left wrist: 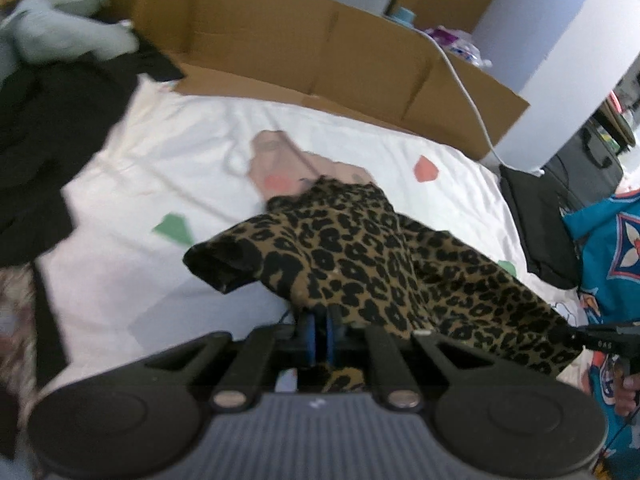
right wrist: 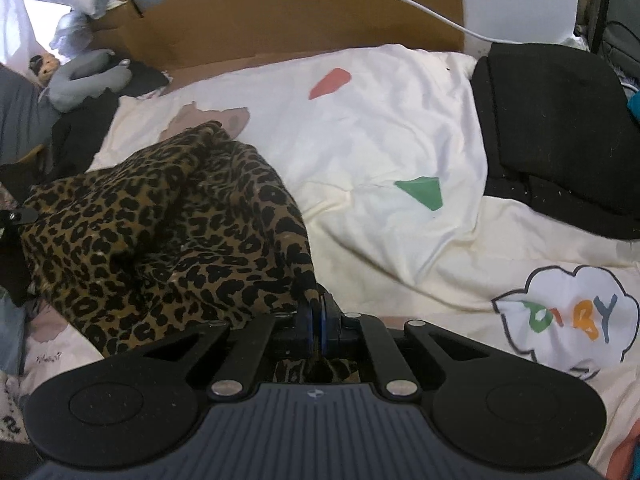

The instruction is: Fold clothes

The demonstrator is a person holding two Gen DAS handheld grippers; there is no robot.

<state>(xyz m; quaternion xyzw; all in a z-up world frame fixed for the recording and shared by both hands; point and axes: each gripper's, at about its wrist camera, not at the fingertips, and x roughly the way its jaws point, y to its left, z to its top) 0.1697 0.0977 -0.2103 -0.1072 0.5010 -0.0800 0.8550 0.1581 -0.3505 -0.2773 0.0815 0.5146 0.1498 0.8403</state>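
A leopard-print garment [left wrist: 360, 248] hangs bunched between my two grippers over a white bedsheet [left wrist: 160, 168]. My left gripper [left wrist: 319, 320] is shut on one edge of it; the blue pads pinch the cloth, which drapes over the fingers. My right gripper [right wrist: 316, 312] is shut on another edge of the same garment [right wrist: 168, 216], which spreads to its left. The right gripper [left wrist: 600, 338] shows at the right edge of the left wrist view. The left gripper's tip [right wrist: 16, 216] shows at the left edge of the right wrist view.
The white sheet [right wrist: 380, 128] has red and green patches and a cloud print [right wrist: 568, 316]. Black clothes [left wrist: 44, 136] lie at the left, a black garment [right wrist: 560, 132] at the right. A cardboard sheet [left wrist: 300, 48] and a white cable [left wrist: 464, 88] stand behind. A teal garment [left wrist: 612, 256] lies right.
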